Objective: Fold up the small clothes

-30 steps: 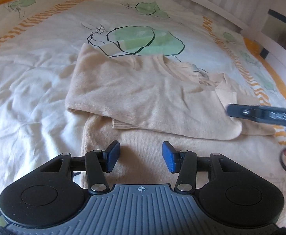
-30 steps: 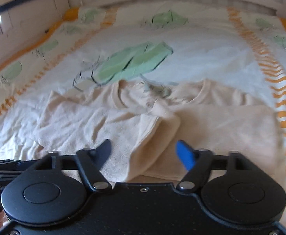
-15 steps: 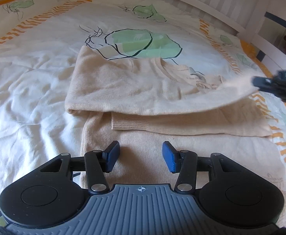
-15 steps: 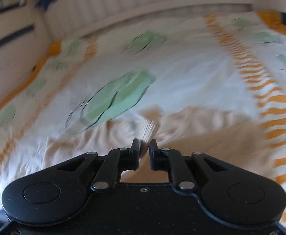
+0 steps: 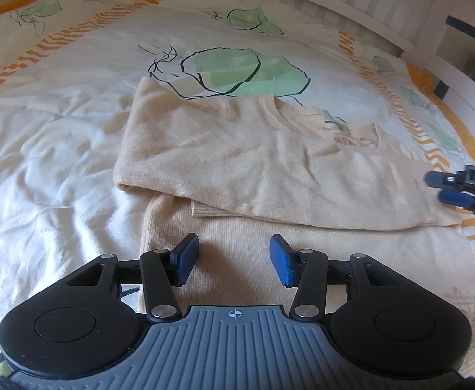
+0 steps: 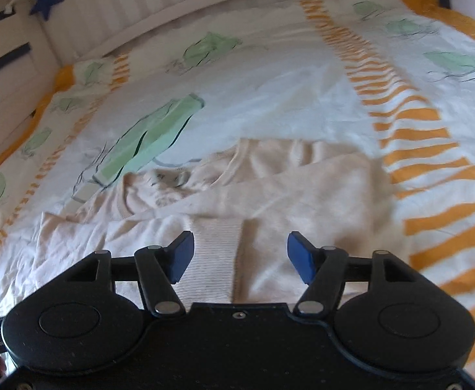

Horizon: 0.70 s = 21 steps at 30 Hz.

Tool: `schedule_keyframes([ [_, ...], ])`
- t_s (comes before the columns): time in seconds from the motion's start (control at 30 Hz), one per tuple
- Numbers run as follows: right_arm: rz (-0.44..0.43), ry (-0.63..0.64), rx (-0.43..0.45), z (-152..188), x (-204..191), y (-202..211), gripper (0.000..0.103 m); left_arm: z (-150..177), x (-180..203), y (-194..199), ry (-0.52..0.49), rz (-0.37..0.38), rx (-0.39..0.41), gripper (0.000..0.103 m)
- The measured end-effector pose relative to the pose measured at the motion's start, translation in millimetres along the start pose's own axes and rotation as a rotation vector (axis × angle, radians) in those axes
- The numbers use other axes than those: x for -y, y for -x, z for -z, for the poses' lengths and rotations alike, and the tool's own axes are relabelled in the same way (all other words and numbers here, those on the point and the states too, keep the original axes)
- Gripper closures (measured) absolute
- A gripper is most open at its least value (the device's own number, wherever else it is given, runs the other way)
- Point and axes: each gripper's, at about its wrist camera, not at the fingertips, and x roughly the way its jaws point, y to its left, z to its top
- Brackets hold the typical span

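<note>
**Sleeve laid across, both grippers empty**

The beige sweater [image 5: 270,169] lay on the leaf-print quilt [image 5: 58,149], its long axis running away from both grippers. The left gripper [image 5: 234,260] hovered nearest the hem, jaws apart; the right gripper [image 6: 239,256], jaws opening, held nothing.

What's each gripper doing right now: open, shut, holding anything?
Left gripper: open, holding nothing, over the beige sweater.
Right gripper: jaws opening, fingers apart and empty, ribbed cuff lying loose between them.
</note>
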Motion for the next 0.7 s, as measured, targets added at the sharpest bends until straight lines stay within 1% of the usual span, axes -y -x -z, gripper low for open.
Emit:
schedule_keyframes([
  [0.1,-0.031,-0.026,-0.044,4,2,-15,0.035,0,-2,0,0.006,0.003,0.000,0.056],
  [0.13,-0.037,-0.029,-0.047,5,1,-17,0.038,0,-2,0,0.008,0.004,0.000,0.056],
  [0.17,-0.045,-0.027,-0.047,5,0,-17,0.044,0,-2,0,0.008,0.004,0.000,0.056],
  [0.2,-0.058,-0.025,-0.054,4,-3,-17,0.074,0,-2,0,0.008,0.004,0.001,0.056],
  [0.23,-0.074,-0.033,-0.067,2,-4,-17,0.089,0,-2,0,0.008,0.002,0.003,0.056],
  [0.27,-0.089,-0.051,-0.069,-1,-6,-15,0.090,0,-2,1,0.009,-0.003,0.008,0.056],
  [0.33,-0.122,-0.071,-0.045,-9,-8,-8,0.090,0,-1,8,0.021,-0.026,0.038,0.056],
  [0.43,-0.157,-0.075,0.026,-27,-14,11,0.090,-2,-2,20,0.021,-0.081,0.104,0.056],
  [0.5,-0.169,-0.072,0.079,-41,-16,26,0.090,-4,-4,23,0.017,-0.113,0.124,0.056],
  [0.6,-0.142,-0.063,0.136,-59,-15,40,0.090,-9,-9,18,0.014,-0.138,0.103,0.056],
  [0.7,-0.089,-0.042,0.153,-69,-11,44,0.090,-12,-12,9,0.019,-0.157,0.079,0.056],
])
